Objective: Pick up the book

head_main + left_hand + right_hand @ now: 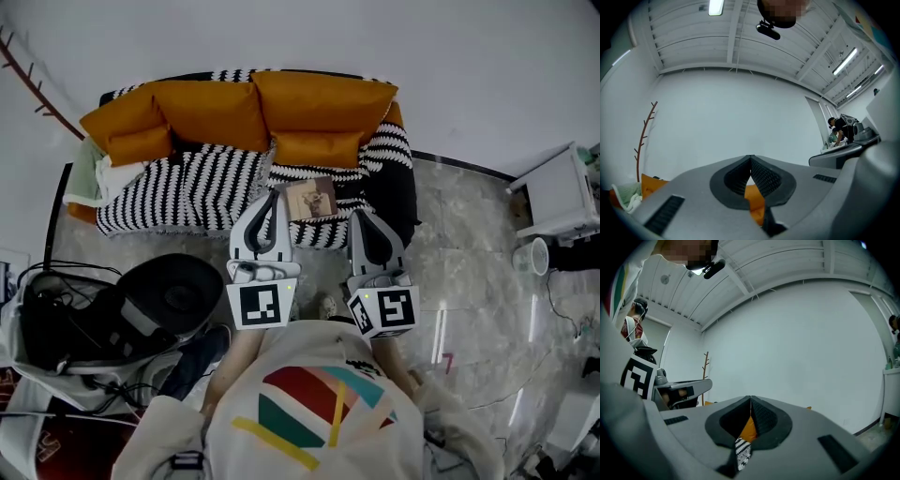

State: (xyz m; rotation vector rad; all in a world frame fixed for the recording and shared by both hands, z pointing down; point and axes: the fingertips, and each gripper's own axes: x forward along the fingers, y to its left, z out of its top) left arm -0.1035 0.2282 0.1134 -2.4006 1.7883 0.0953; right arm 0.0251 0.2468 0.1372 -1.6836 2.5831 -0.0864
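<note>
Book (312, 199), just one, on sofa (178, 192); left gripper (271, 193), right gripper (362, 214) closed.

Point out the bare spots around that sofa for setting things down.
Free: striped seat between the book and the cloth pile; marble floor between sofa and white cabinet. Crowded: floor at left, around the black machine.

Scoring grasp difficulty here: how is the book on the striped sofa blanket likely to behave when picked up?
The book looks thin and lies flat, so it is probably light, though it may flop open if pinched by one edge. The soft striped blanket under it likely gives, which could ease getting under an edge.
</note>
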